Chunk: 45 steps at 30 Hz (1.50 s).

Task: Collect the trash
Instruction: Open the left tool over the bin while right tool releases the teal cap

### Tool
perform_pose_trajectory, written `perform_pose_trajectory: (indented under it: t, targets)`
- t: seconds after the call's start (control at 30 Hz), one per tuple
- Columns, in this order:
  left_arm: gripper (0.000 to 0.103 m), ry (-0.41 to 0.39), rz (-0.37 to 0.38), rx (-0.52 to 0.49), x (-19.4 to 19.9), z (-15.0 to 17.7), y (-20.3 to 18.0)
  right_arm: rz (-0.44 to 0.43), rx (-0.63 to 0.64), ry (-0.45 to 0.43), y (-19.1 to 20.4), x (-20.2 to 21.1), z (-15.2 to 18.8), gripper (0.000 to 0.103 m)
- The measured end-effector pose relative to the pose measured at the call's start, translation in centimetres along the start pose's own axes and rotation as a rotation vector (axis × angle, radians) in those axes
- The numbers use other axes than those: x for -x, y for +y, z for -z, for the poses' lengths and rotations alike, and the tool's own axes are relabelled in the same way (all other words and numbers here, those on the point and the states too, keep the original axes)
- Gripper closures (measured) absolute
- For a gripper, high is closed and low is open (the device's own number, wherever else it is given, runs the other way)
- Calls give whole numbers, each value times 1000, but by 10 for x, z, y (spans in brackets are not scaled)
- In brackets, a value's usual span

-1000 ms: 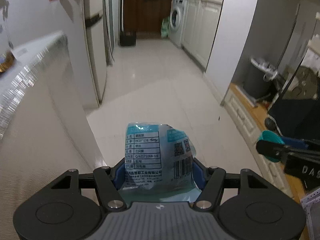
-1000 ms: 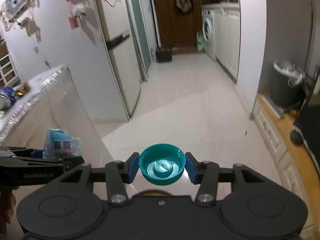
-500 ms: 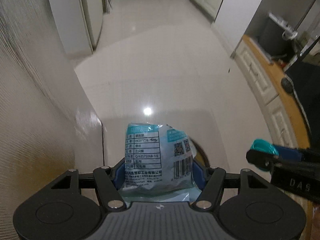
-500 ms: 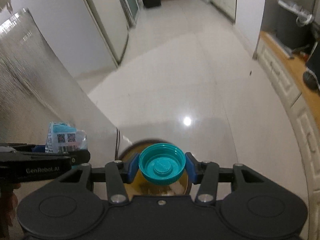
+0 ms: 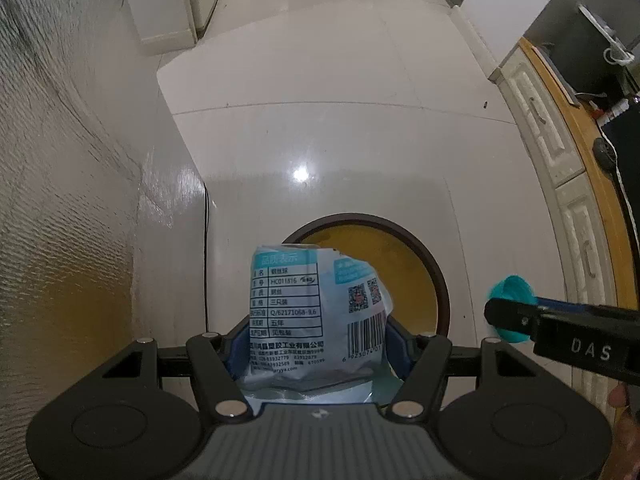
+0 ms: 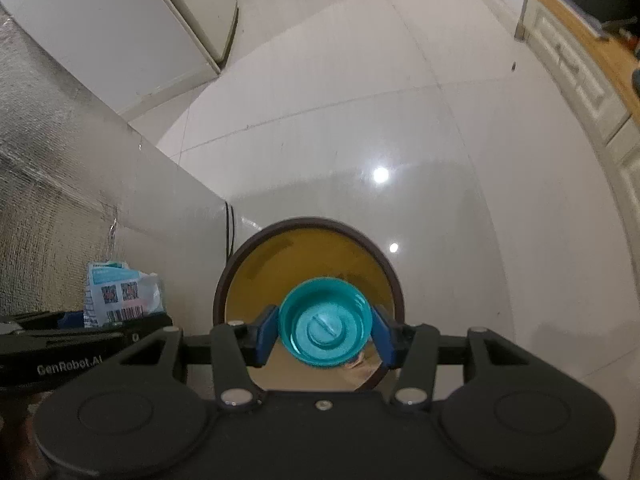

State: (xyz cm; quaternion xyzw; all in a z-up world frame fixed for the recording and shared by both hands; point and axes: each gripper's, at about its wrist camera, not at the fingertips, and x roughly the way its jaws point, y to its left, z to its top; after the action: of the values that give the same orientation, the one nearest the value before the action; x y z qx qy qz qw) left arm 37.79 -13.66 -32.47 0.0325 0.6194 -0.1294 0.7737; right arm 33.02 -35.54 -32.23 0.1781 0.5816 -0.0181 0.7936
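Two grippers are hanging over the round bin (image 6: pixel 304 240). The left gripper (image 5: pixel 316 344) is clamping a plastic packet (image 5: pixel 312 312); the right gripper (image 6: pixel 326 330) is pinching a teal cap (image 6: pixel 326 320).

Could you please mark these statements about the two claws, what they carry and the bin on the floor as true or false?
1. The left claw holds a printed plastic wrapper. True.
2. The right claw holds a red bottle cap. False: the cap is teal.
3. A round bin with a dark rim and yellow inside stands on the floor below the claws. True.
4. The cap already lies at the bottom of the bin. False: it sits between the right claw's blue pads, above the bin's opening.
5. The wrapper carries a barcode. True.
6. The bin has a lid on it. False: its top is open.
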Motion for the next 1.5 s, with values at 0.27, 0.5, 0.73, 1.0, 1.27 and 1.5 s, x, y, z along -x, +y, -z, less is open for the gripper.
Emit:
perform_pose_trajectory:
  t: [0.27,0.5,0.73,1.0,1.27,1.5]
  targets:
    - [37,25,21,16,-15,-4,-6,0,24,16,-4,-7,3,30]
    - [36,12,63,15,-21,-8,-14,2,113,80,-3,-11,14,24]
    - [8,-9,74,-4,-26,-6,-26,2,135,89,-9,-7,14,17]
    - [0,47,52,9,-34,-5,-20,1,167,87,-9,-4,16,8]
    - [0,102,19,-7,-38,0,-14,19,182,78,-4,-3,18,0]
    - [0,131,-6,-20,-34,7,-11,33,181,76,-4,1,18,0]
